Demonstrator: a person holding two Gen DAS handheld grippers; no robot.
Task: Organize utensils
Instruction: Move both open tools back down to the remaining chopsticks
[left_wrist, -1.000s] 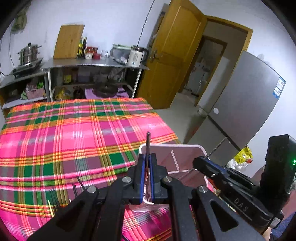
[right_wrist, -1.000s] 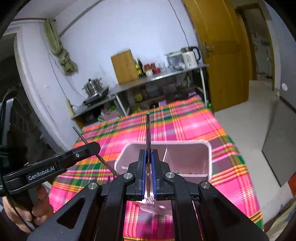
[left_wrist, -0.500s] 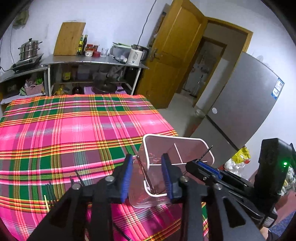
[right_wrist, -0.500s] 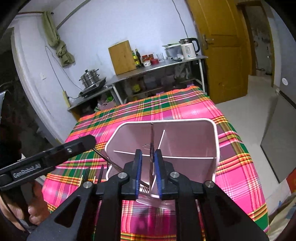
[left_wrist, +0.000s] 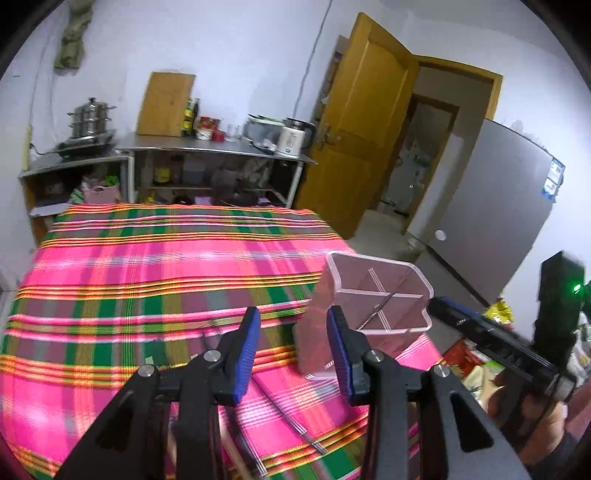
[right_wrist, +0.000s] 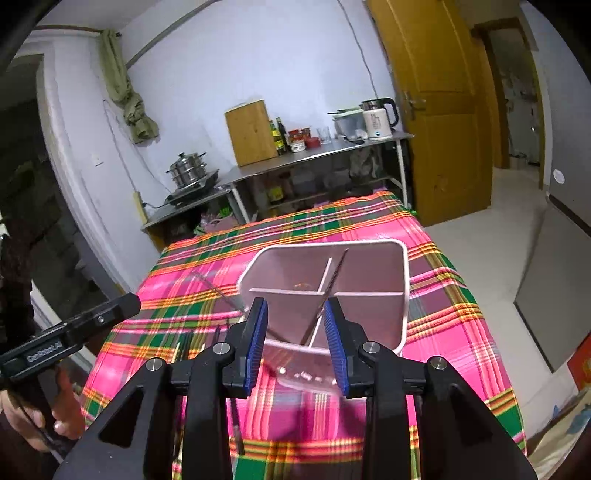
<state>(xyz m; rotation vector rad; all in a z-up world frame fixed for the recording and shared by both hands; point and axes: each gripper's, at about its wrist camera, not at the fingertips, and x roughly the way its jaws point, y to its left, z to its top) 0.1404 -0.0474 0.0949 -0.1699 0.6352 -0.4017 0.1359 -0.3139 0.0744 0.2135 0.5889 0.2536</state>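
With both jaws just opened and empty, left gripper (left_wrist: 293, 349) and right gripper (right_wrist: 295, 341) hung by the clear holder (right_wrist: 328, 291) on the counter (right_wrist: 443, 295); held one thin utensil (right_wrist: 334, 280) leaning inside, others (left_wrist: 288, 424) flat on cloth. Judged light, stiff, slippery; best pinched mid-shaft.

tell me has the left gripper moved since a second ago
Yes. The left gripper has swung left of the clear divided holder, which it faced before, and its jaws have just been opening with nothing between them.
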